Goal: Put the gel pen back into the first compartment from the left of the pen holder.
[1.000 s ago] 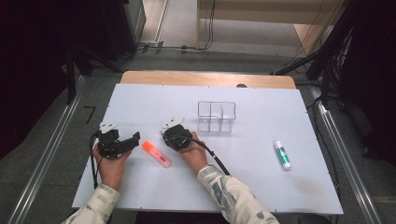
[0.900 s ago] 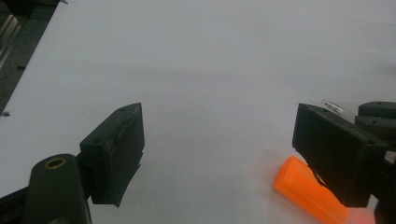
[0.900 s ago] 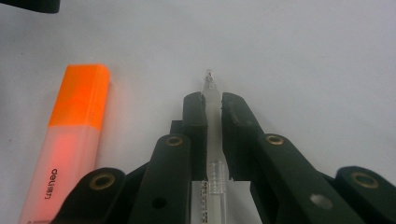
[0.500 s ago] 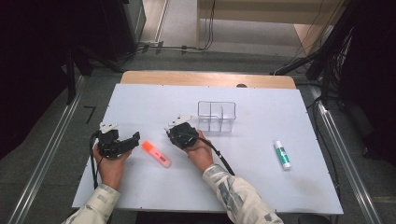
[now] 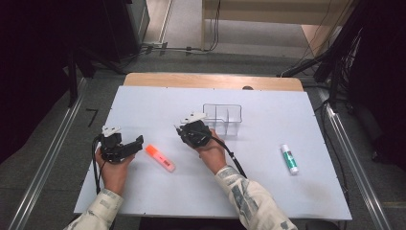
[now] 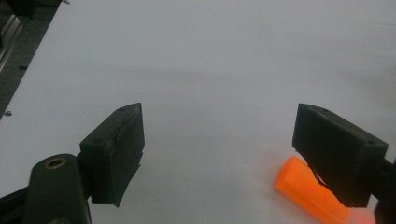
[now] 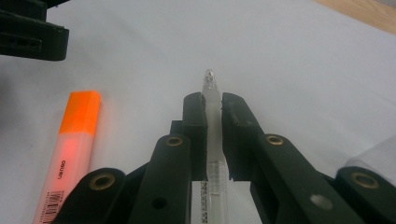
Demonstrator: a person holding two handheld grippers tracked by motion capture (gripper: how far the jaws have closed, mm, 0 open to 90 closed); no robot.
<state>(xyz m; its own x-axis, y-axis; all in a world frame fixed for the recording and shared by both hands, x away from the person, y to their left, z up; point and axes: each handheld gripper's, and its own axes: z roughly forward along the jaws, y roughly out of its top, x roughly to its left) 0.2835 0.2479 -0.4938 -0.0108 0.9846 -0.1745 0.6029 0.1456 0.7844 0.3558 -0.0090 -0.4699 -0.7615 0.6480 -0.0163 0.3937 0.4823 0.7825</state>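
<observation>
Your right gripper (image 7: 213, 109) has its fingers clamped on a clear pen (image 7: 211, 95), lifted off the white worktop (image 5: 143, 105) just beside the clear divided organizer (image 5: 223, 117). Your left gripper (image 6: 218, 140) rests with fingers wide apart, holding nothing, the orange highlighter (image 5: 160, 157) lying just beside it.

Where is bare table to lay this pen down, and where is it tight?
Bare: the stretch between the clear organizer and the glue stick, and the near edge right of the right forearm. Tight: between the left tongs and right tongs, where the orange highlighter lies.
</observation>
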